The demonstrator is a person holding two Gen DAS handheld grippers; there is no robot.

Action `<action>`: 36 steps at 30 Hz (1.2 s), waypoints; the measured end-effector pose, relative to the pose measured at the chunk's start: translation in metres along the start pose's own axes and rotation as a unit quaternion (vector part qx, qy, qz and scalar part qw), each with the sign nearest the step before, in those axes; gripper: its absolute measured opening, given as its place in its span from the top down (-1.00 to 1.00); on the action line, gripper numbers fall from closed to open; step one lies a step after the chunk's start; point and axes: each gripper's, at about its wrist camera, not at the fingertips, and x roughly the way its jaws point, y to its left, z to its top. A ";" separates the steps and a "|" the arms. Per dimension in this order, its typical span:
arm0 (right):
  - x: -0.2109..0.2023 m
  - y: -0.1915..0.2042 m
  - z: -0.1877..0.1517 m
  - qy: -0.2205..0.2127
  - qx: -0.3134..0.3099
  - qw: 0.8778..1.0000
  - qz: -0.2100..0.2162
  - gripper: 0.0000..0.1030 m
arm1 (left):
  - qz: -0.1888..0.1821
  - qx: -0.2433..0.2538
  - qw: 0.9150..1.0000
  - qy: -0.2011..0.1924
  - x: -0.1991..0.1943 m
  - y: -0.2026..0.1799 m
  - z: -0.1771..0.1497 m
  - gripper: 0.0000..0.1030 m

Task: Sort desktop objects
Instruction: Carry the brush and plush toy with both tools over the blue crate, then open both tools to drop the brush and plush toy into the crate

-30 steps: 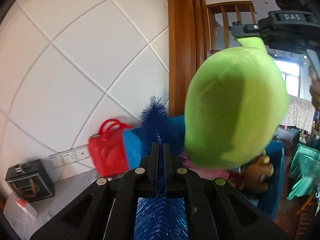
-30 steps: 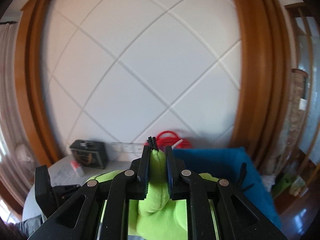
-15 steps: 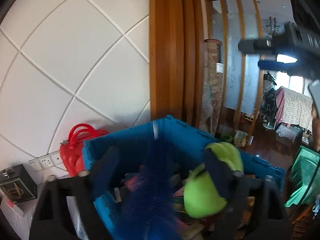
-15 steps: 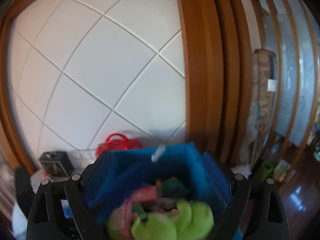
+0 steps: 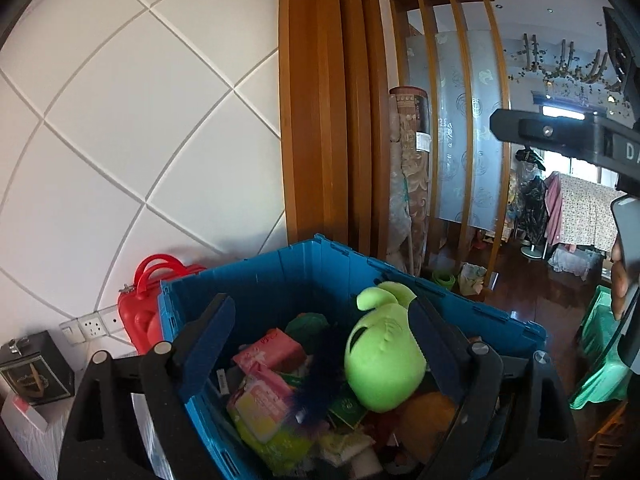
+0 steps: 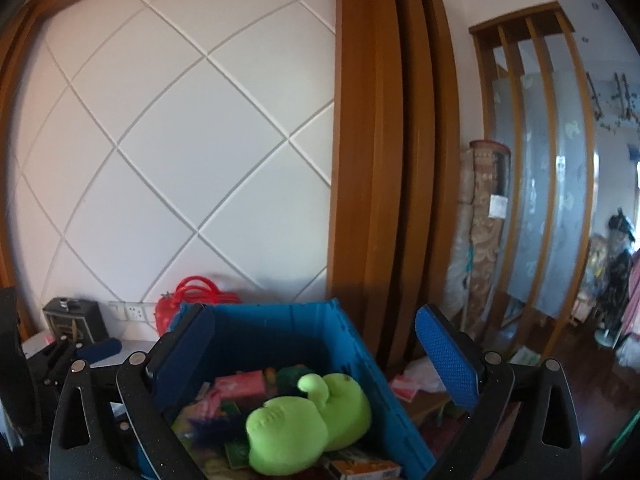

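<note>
Green plush toy now lies dropped in the blue bin, both grippers wide and empty, ready for another object.

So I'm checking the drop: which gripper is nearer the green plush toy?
Right, as far as I can tell. The right gripper hangs open directly above the green plush toy; the left gripper is open, slightly left.

My left gripper's right finger covers part of the green plush toy. The blue brush beside it is blurred, half buried among packets. The blue crate hides most of the red case, and its near side runs off the frame.
</note>
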 end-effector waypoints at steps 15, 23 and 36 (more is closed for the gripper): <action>-0.034 0.014 -0.008 -0.017 0.000 1.000 0.006 -0.99 | 0.014 -0.012 1.000 0.008 -0.030 0.002 -0.021 -0.73; -0.043 0.044 -0.015 -0.014 -0.015 1.000 0.012 -0.99 | 0.008 -0.023 1.000 0.006 -0.050 0.020 -0.033 -0.73; -0.043 0.144 -0.041 0.028 -0.002 0.998 0.055 -0.99 | 0.044 -0.034 0.998 0.008 -0.126 0.114 -0.077 -0.73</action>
